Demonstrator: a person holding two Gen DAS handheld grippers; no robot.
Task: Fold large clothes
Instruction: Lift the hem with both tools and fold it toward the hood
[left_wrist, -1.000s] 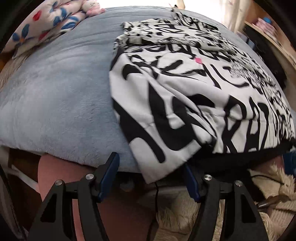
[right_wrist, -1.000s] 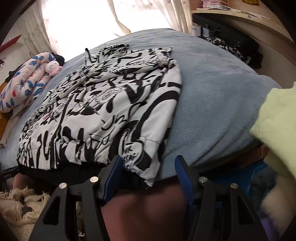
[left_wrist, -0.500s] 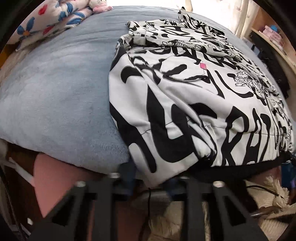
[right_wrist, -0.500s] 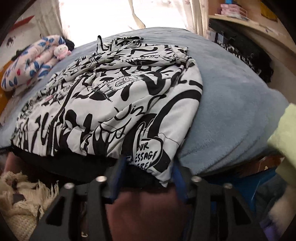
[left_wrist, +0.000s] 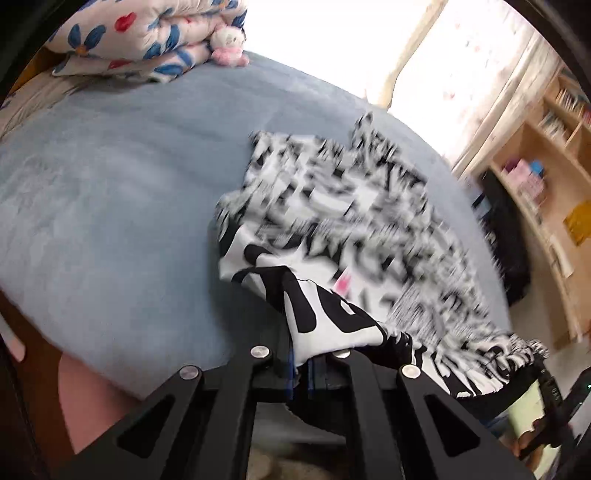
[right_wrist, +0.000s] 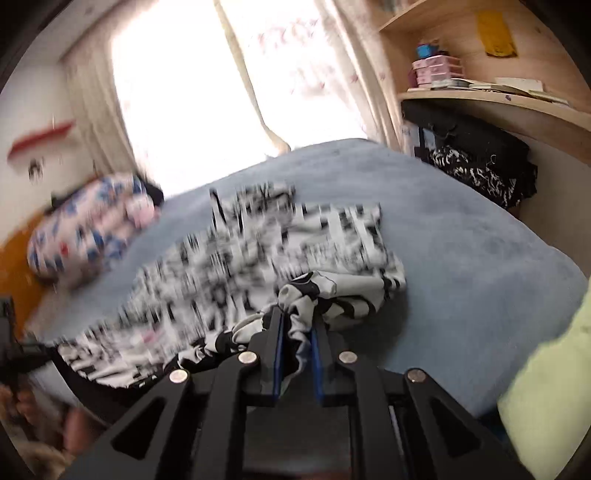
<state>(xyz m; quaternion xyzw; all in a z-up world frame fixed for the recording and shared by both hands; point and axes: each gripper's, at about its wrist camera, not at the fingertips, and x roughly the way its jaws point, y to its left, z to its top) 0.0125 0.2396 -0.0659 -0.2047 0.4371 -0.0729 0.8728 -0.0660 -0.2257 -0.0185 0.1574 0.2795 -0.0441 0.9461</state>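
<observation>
A large white garment with black graffiti print (left_wrist: 332, 221) lies spread on a grey-blue bed blanket (left_wrist: 110, 221), blurred by motion. My left gripper (left_wrist: 302, 363) is shut on the garment's near left hem corner, which is lifted and drapes over the fingers. In the right wrist view the same garment (right_wrist: 258, 266) stretches away to the left. My right gripper (right_wrist: 296, 332) has its jaws closing on a bunched wad of the near right hem corner, with its blue pads (right_wrist: 277, 350) pressing the cloth on both sides. Both corners hang above the blanket (right_wrist: 461, 258).
A folded floral quilt (left_wrist: 147, 37) and a small plush toy (left_wrist: 229, 46) sit at the bed's far end. Wooden shelves (left_wrist: 535, 184) and a dark clothes pile (right_wrist: 480, 170) stand to the right. A pale green cloth (right_wrist: 546, 387) hangs at the near right. A bright curtained window (right_wrist: 240, 92) lies behind.
Both grippers went from open around the hem corners at the bed's edge to shut on them. Both have risen, lifting the near hem off the blanket.
</observation>
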